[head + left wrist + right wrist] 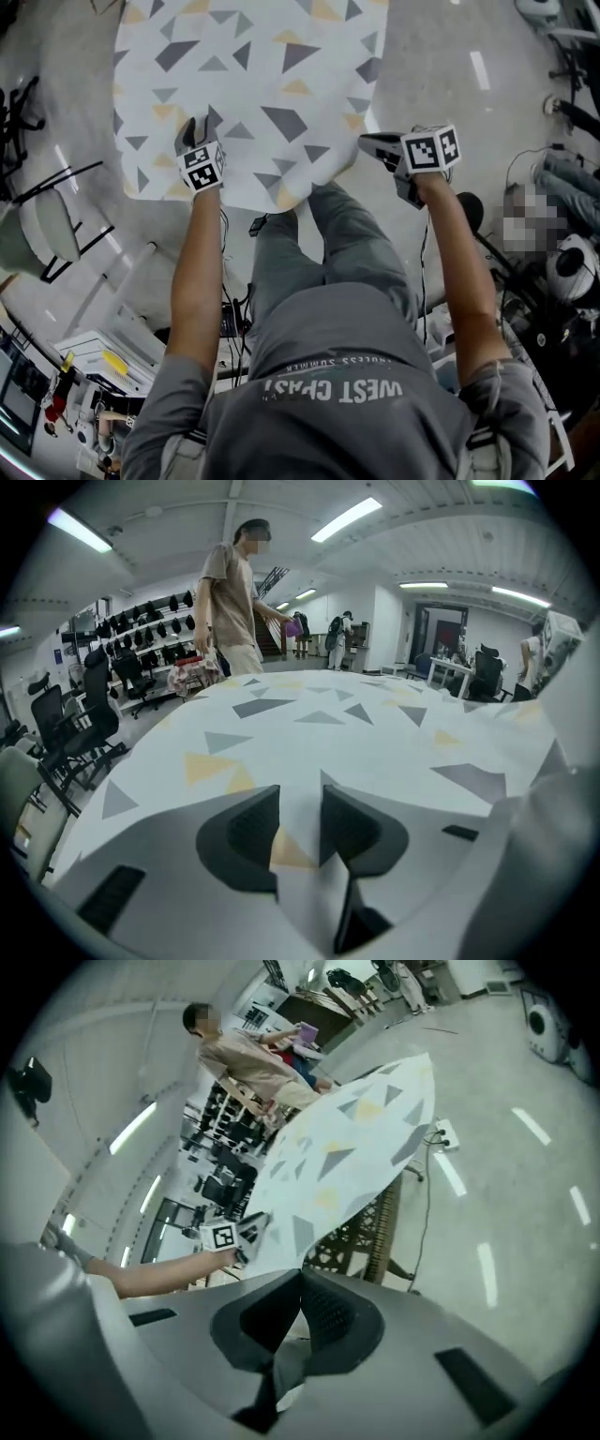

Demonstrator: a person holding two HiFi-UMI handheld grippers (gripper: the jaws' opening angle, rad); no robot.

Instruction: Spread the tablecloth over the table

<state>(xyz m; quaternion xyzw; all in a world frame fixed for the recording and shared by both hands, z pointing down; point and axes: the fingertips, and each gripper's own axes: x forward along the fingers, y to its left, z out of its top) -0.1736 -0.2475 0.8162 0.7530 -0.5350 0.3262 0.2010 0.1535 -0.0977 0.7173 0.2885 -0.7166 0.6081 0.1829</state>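
Two grippers are both clamping the tablecloth (253,84).

Head view: the cloth is lying spread at 12 o'clock from the operator. The left gripper (195,127) is pinching its near edge at 11, and the right gripper (366,142) is pinching the near corner at 1.

Left gripper view: the jaws are standing part-closed, squeezing a cloth fold. A person (234,602) is standing at 11 beyond the cloth, with office chairs (94,705) at 9.

Right gripper view: the jaws are meeting tip to tip on the cloth corner. The cloth is stretching toward 12 above the table's lattice base (361,1232).
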